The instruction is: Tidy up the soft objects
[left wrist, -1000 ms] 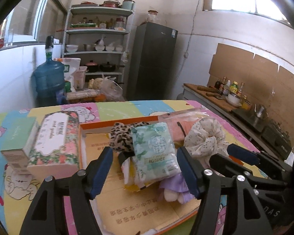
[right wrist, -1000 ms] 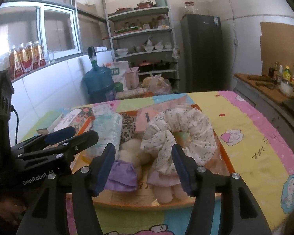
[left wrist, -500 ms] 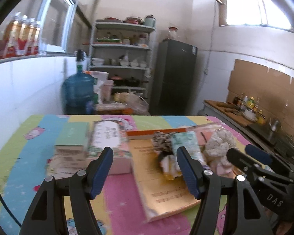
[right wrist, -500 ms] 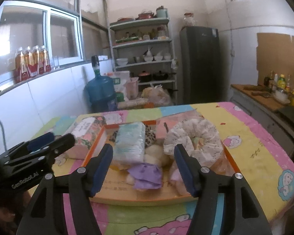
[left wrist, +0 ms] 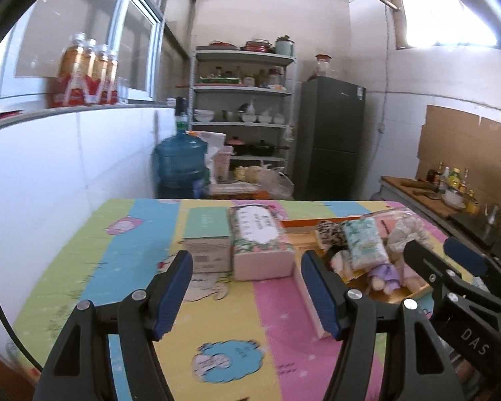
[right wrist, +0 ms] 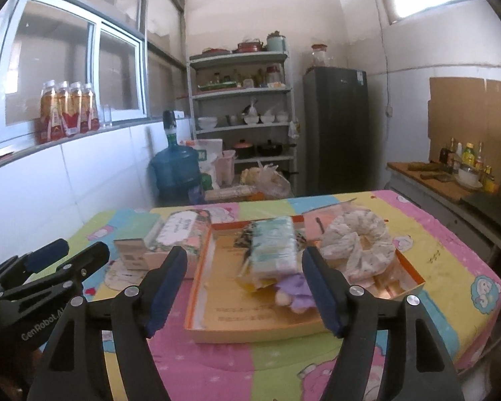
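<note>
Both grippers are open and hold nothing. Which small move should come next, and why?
Probably move the right gripper forward and down toward the tissue pack in the orange tray. The pack lies on top of the pile, almost between its open fingers. The left gripper faces the floral tissue box instead.

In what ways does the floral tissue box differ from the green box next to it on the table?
The floral tissue box is pink with a flower print and a white oval label; the green box is plain, with a pale front face. The floral tissue box looks longer and reaches nearer the camera. It lies between the green box and the orange tray. Both rest flat, outside the tray.
</note>
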Demonstrator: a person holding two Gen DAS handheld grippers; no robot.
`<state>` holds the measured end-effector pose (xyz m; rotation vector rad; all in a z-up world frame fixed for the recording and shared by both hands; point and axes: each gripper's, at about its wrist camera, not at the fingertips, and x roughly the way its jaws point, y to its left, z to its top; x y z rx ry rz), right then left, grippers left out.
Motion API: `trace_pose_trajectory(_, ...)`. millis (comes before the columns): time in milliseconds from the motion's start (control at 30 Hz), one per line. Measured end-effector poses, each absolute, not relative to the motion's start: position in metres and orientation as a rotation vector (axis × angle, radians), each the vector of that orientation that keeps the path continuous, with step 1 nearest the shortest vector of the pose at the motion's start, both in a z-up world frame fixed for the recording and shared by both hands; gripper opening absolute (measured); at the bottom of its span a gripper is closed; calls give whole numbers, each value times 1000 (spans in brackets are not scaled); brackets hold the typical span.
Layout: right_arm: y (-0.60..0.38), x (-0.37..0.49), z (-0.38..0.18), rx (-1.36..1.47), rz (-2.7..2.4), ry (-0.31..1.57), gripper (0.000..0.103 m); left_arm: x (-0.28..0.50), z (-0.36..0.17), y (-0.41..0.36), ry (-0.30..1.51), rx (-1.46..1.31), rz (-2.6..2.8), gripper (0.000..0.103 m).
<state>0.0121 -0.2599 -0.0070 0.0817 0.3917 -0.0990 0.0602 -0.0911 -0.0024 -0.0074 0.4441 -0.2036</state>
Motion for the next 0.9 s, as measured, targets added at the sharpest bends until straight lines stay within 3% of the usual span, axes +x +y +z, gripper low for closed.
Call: trace_pose_trajectory(900,-212,-94,6,33,-105,289,77,-52,9,-55,373,-9,-93,67)
